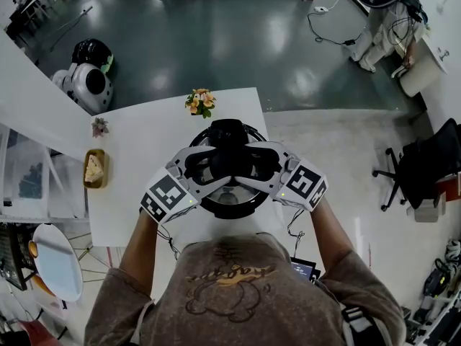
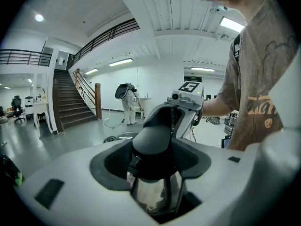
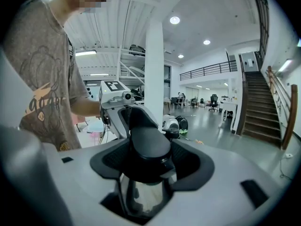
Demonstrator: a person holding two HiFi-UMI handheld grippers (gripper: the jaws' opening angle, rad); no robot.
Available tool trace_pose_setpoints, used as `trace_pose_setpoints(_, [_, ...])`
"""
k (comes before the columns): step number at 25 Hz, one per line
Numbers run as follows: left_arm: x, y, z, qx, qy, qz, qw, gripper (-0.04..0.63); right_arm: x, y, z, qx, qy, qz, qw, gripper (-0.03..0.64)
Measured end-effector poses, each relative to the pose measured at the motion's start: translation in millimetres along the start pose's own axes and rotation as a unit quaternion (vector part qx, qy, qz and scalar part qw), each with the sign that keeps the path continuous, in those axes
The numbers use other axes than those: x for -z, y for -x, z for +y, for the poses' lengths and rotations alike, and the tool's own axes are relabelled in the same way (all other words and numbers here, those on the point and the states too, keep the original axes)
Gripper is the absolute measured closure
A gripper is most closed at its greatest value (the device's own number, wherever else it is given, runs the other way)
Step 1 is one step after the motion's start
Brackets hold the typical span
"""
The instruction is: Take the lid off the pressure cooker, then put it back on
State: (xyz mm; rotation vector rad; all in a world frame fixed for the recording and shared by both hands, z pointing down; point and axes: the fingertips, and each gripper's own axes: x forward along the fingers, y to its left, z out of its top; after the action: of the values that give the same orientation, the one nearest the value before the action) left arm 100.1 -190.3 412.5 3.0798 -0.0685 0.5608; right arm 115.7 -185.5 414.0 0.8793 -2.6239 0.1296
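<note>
The shiny metal pressure-cooker lid, seated on its pot on the white table, should feel heavy, rigid and slick, so lift by its black plastic handle, which your left gripper and right gripper straddle, jaws spread, not yet pinching.

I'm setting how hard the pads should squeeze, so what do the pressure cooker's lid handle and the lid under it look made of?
The lid handle looks like black moulded plastic with a satin finish: its highlights are soft and dull and its edges rounded. The lid appears to be polished metal, likely stainless steel, since it mirrors its surroundings beneath the handle. Looks alone cannot confirm either.
</note>
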Motion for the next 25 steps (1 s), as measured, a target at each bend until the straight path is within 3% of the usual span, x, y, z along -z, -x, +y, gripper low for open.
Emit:
trace_pose_setpoints(10, [-1.0,-0.5,-1.1,0.020,-0.005,0.002,0.9998,0.337,-1.9,0.7,0.0,0.020,-0.002,0.001,1.000,0.345])
trace_pose_setpoints(19, [1.0,-0.2,1.0,0.054,-0.019,0.002,0.9984,0.339,-1.8,0.8,0.8,0.070,-0.020,0.002,0.997,0.345])
trace_pose_setpoints(25, [1.1,-1.5,2.1,0.100,-0.036,0.000,0.9944,0.339,-1.2,1.4,1.2,0.118,-0.043,0.004,0.992,0.345])
